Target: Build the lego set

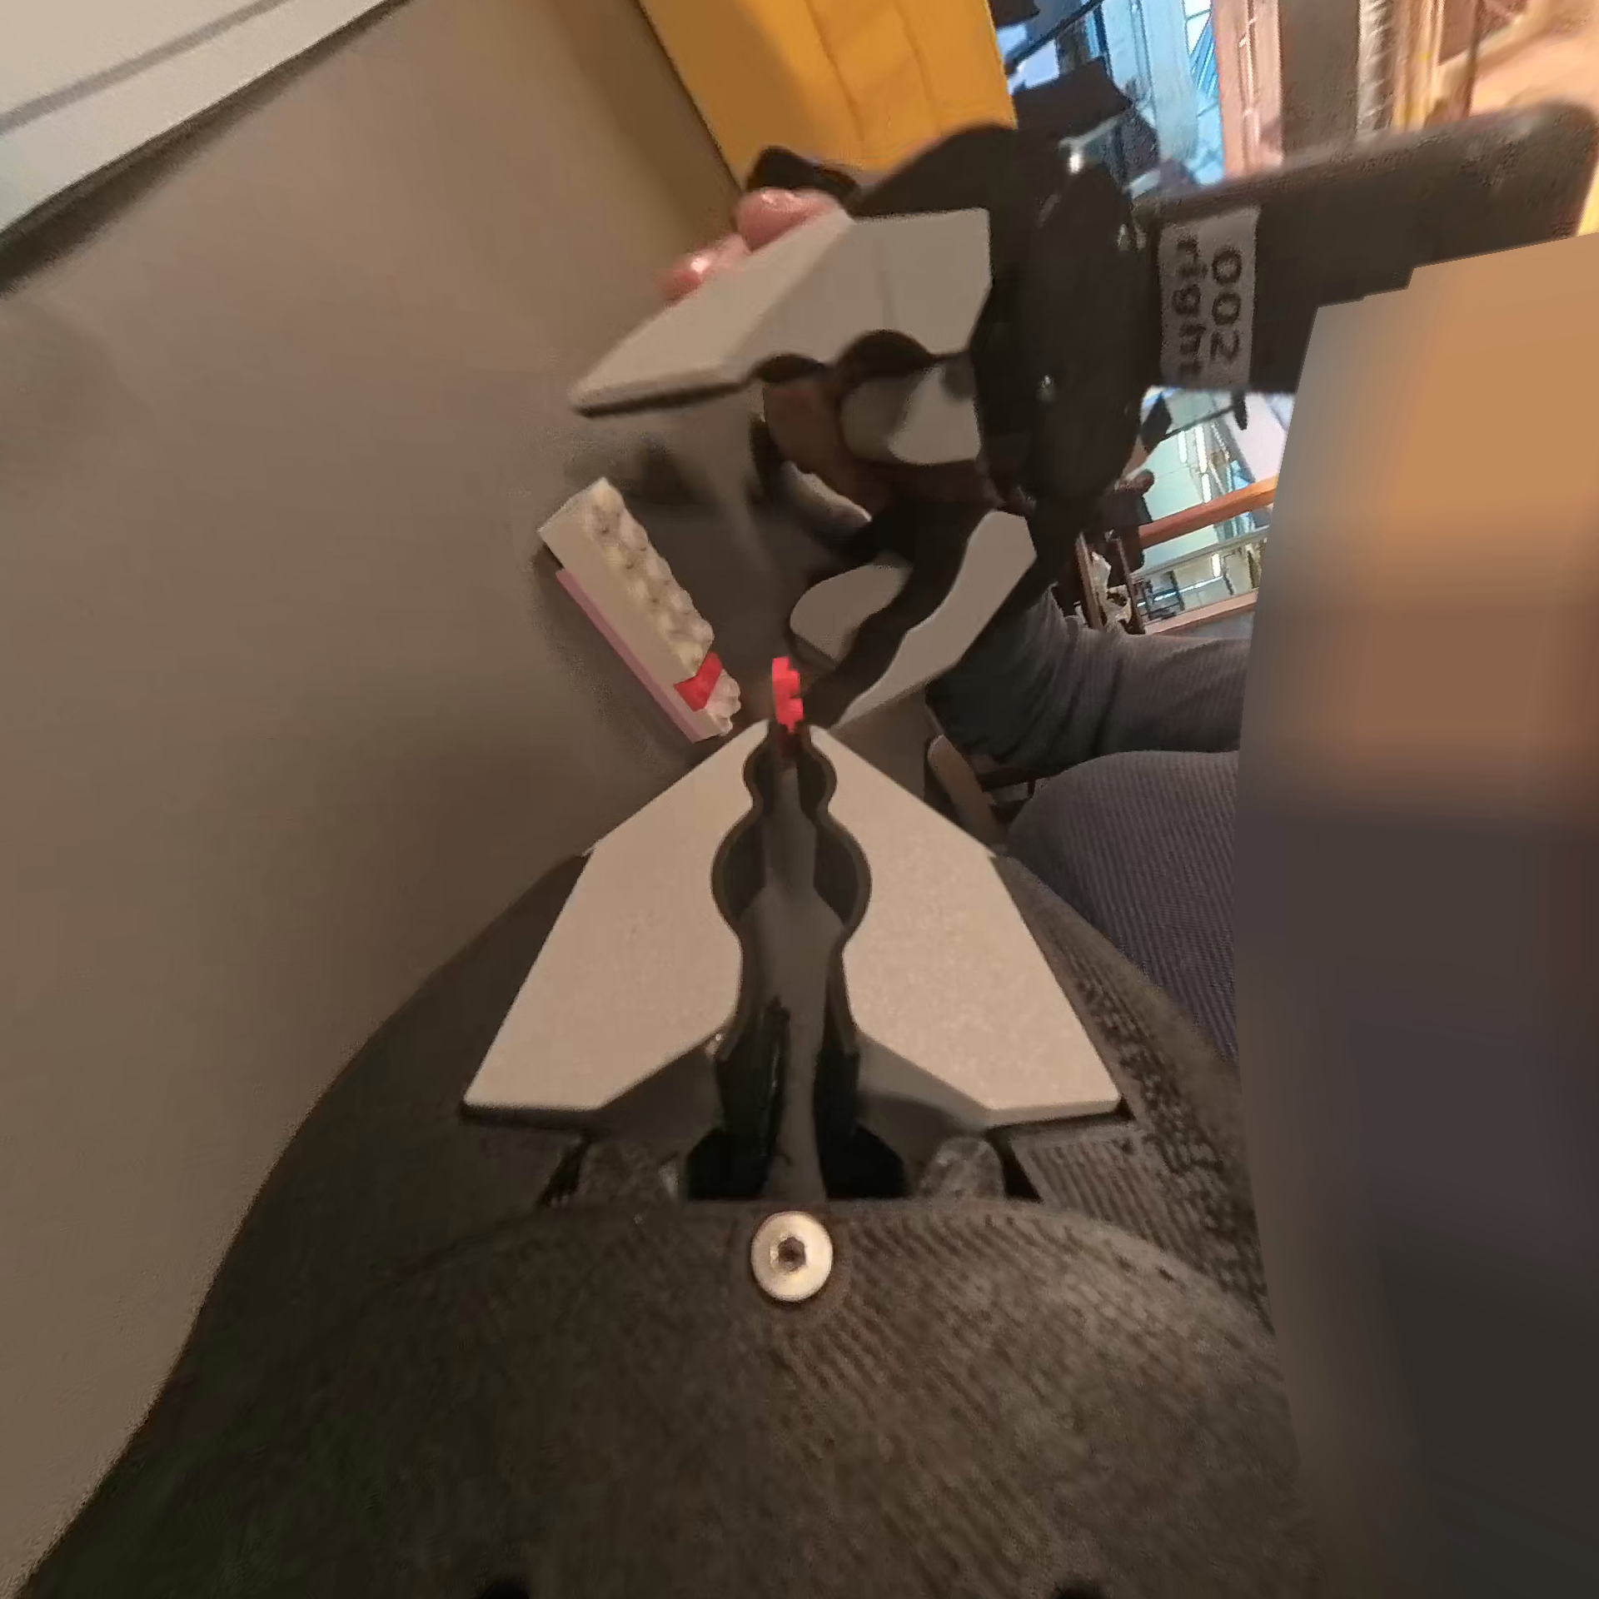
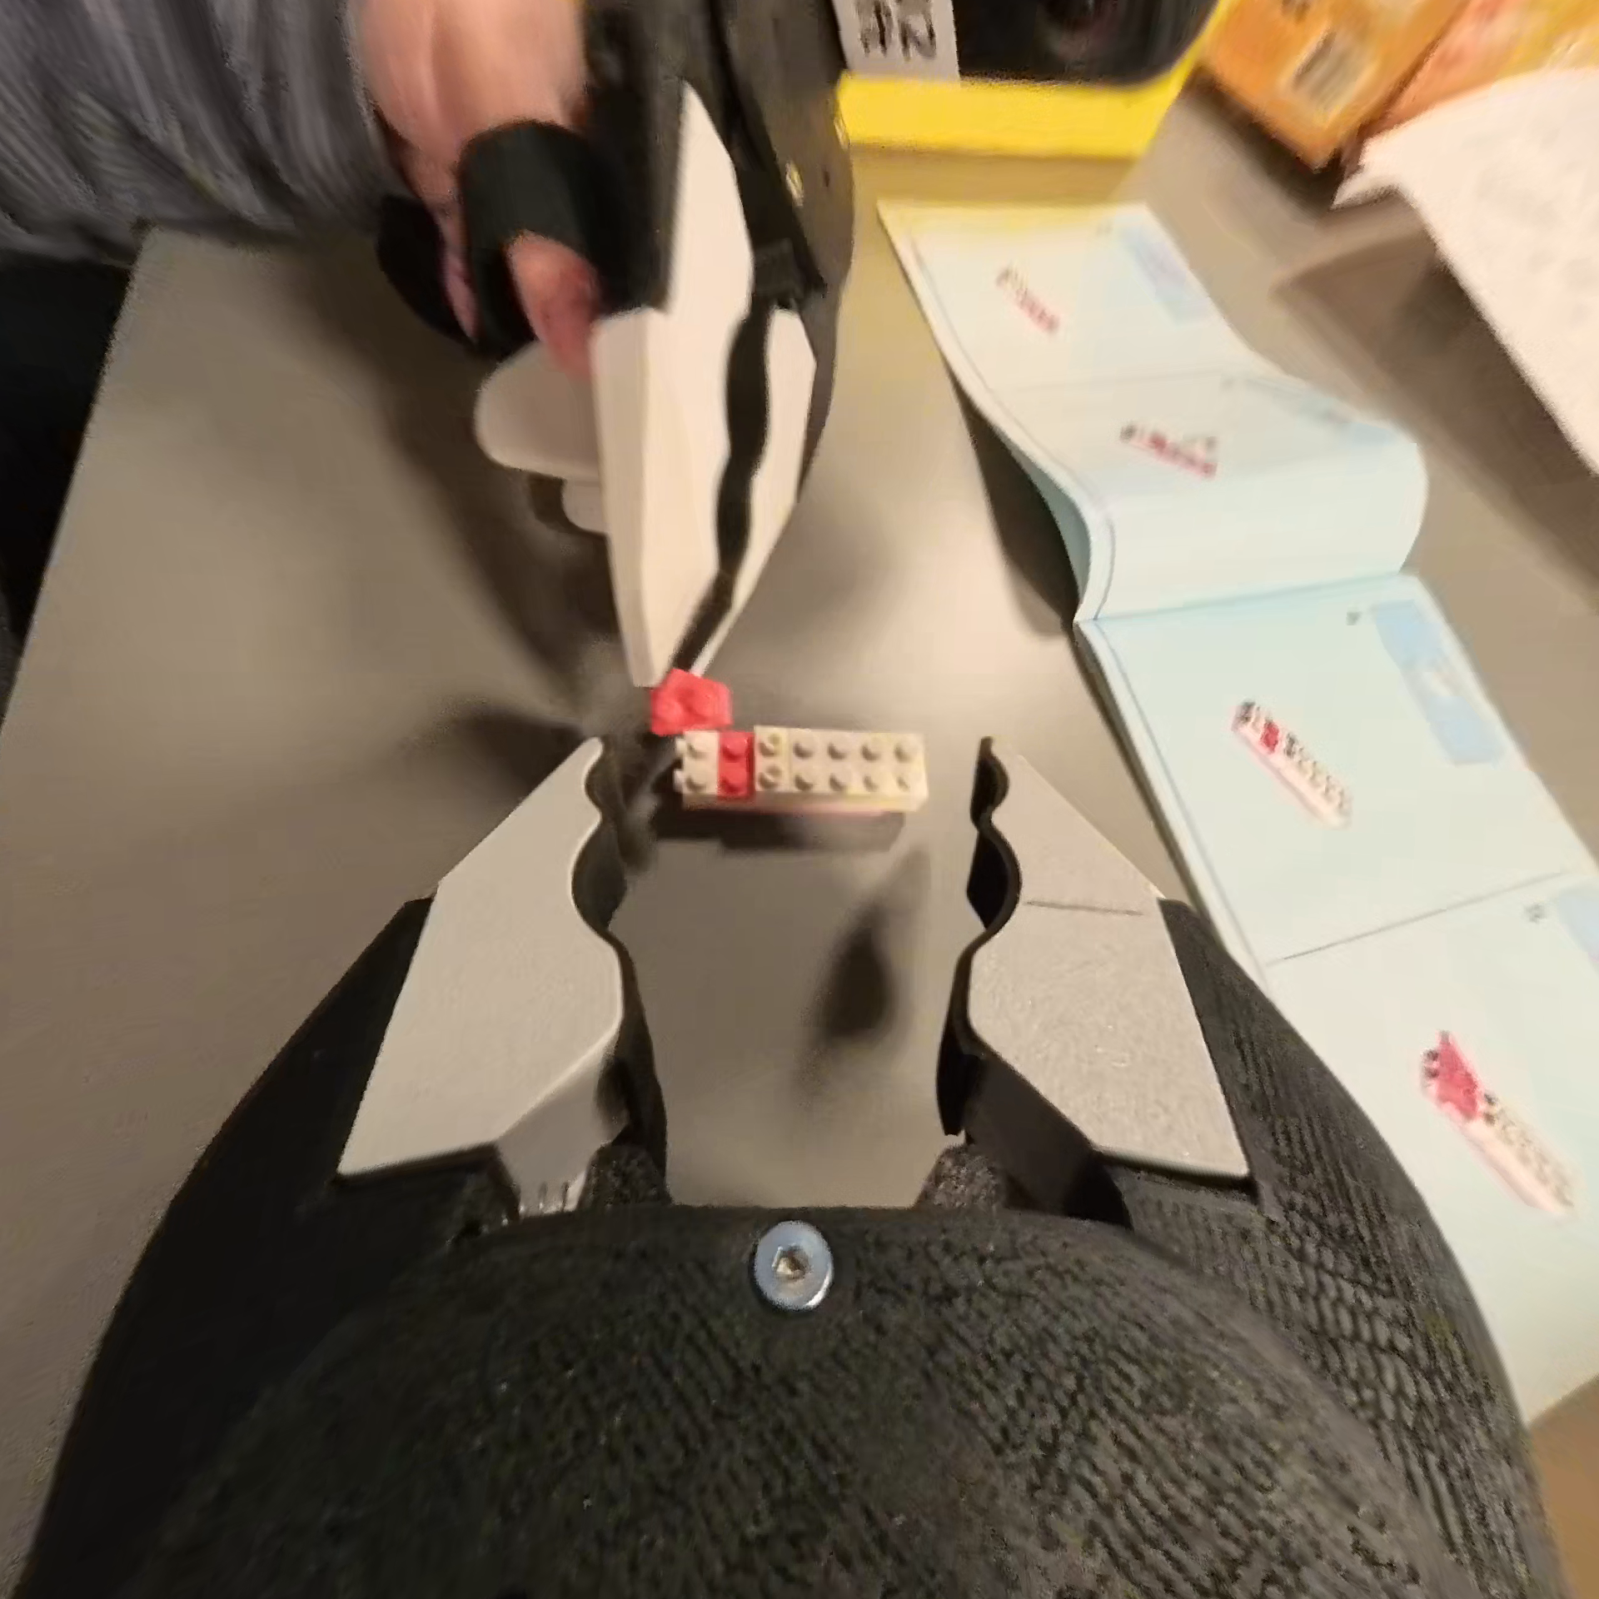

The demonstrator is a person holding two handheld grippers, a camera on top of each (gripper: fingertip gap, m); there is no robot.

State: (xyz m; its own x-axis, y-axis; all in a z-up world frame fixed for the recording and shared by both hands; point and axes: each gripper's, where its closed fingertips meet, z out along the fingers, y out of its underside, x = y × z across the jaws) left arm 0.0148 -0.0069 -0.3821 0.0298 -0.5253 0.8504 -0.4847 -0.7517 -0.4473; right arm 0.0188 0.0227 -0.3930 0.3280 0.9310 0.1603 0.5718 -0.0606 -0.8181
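Note:
My left gripper (image 1: pixel 783 735) is shut on a small red brick (image 1: pixel 786 699), pinched at the fingertips. In the right wrist view it comes down from the top (image 2: pixel 671 671) and holds the red brick (image 2: pixel 690 703) just above the left end of a long white brick assembly (image 2: pixel 805 766). The assembly has one red piece and a pink base and lies on the grey table (image 2: pixel 260 606). It also shows in the left wrist view (image 1: pixel 632 597). My right gripper (image 2: pixel 792 761) is open. Its fingers stand on either side of the assembly without touching it.
An open light-blue booklet (image 2: pixel 1298 692) with brick pictures lies to the right. A yellow box (image 2: pixel 995 112) and orange boxes (image 2: pixel 1332 69) stand at the back. A person's hand (image 2: pixel 484 104) holds the left gripper. Left and right tips are no more than a few centimetres apart.

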